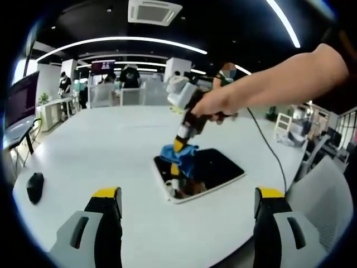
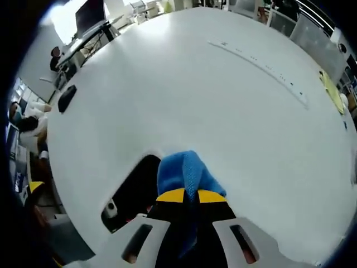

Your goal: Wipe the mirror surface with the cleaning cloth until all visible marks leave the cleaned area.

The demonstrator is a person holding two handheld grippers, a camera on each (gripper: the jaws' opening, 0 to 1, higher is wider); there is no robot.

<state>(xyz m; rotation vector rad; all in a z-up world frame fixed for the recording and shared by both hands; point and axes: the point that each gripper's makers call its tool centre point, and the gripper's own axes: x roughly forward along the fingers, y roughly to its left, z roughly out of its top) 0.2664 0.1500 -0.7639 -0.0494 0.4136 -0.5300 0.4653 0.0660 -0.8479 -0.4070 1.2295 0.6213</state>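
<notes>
Right claw [image 2: 191, 196], pinched cloth [image 2: 184, 173], closer

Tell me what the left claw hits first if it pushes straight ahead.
Likely the mirror lying on the white table, where the right claw presses the blue cloth; depth is hard to judge.
</notes>
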